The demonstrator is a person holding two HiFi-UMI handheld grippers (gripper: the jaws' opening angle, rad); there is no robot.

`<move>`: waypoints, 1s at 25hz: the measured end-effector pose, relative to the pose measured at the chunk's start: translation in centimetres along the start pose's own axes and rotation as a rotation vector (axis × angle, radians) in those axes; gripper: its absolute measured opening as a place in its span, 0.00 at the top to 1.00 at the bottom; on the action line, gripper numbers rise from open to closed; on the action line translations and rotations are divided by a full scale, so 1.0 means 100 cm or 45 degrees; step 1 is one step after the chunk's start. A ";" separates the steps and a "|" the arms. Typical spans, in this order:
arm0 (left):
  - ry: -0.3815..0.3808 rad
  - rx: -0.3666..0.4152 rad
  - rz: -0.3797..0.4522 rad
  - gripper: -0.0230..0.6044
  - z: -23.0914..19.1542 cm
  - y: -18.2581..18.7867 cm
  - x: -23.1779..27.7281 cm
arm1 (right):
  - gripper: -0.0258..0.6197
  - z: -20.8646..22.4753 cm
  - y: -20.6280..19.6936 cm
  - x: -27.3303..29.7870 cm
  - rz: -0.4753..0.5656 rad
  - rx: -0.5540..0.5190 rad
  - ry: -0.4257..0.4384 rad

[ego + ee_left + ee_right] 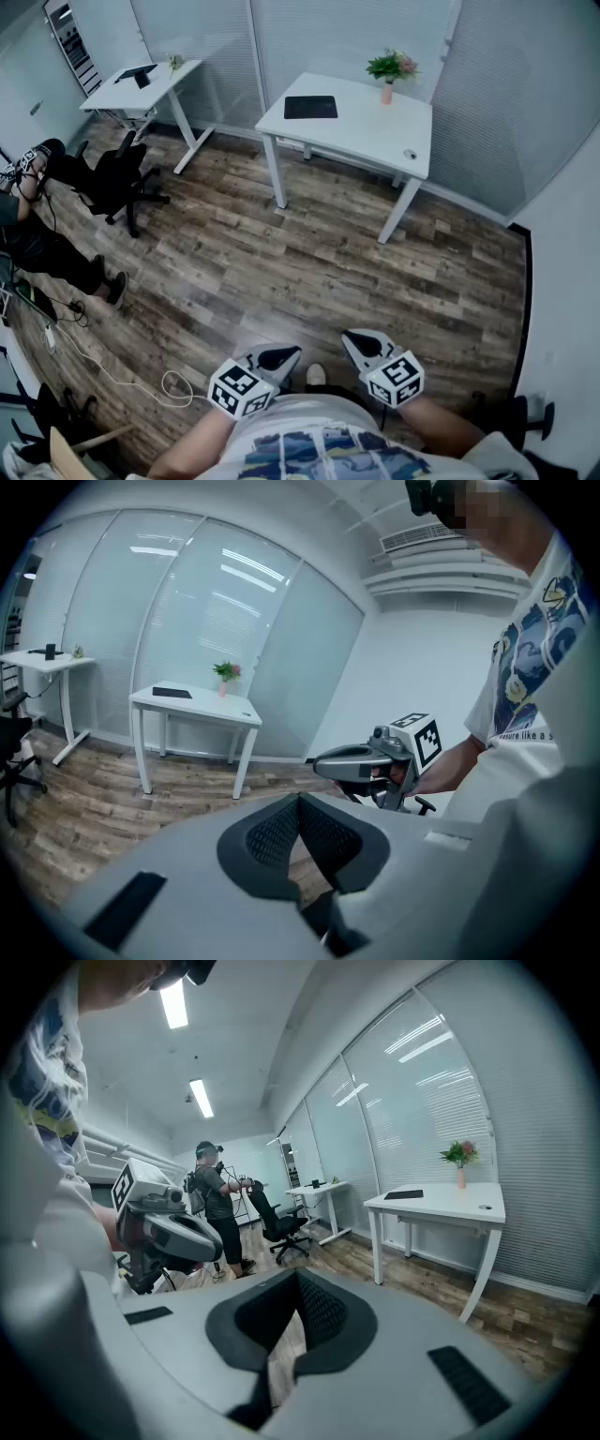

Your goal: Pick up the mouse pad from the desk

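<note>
The black mouse pad (310, 107) lies flat on the far left part of a white desk (375, 131) across the room. It also shows as a thin dark slab in the left gripper view (172, 693) and the right gripper view (404, 1194). Both grippers are held close to the person's body, far from the desk. The left gripper (286, 354) is shut with nothing in it, its jaws meeting at the tip (300, 803). Beside it, the right gripper (360, 340) is shut and empty too (298, 1281).
A potted plant in a pink vase (391, 73) and a small mouse (410, 154) share the desk. A second white desk (141, 86) and a black office chair (120, 178) stand at the left. A seated person (42, 246) and a floor cable (112, 375) lie left.
</note>
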State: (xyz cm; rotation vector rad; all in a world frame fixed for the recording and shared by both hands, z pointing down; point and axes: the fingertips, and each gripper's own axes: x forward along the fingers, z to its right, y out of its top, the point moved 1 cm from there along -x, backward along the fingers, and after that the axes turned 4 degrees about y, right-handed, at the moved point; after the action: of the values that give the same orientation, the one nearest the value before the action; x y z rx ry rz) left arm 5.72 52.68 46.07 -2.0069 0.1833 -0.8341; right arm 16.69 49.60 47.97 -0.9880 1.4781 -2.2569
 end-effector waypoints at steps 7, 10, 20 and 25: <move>0.023 0.004 0.028 0.96 0.001 0.018 0.025 | 0.97 0.033 -0.004 -0.008 0.013 0.004 -0.002; 0.021 -0.004 0.034 0.96 -0.008 0.027 0.034 | 0.97 0.048 -0.004 -0.002 0.004 0.018 -0.004; -0.016 0.010 0.080 0.96 -0.094 0.077 0.072 | 0.92 0.114 0.037 0.055 -0.012 -0.011 -0.044; -0.045 0.041 0.110 0.96 -0.159 0.121 0.090 | 0.87 0.160 0.069 0.099 -0.037 -0.007 -0.123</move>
State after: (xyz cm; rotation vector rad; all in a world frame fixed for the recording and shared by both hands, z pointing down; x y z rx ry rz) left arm 4.99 30.77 46.11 -1.9679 0.2337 -0.7423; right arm 19.17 29.81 49.69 -1.1104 1.4394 -2.1933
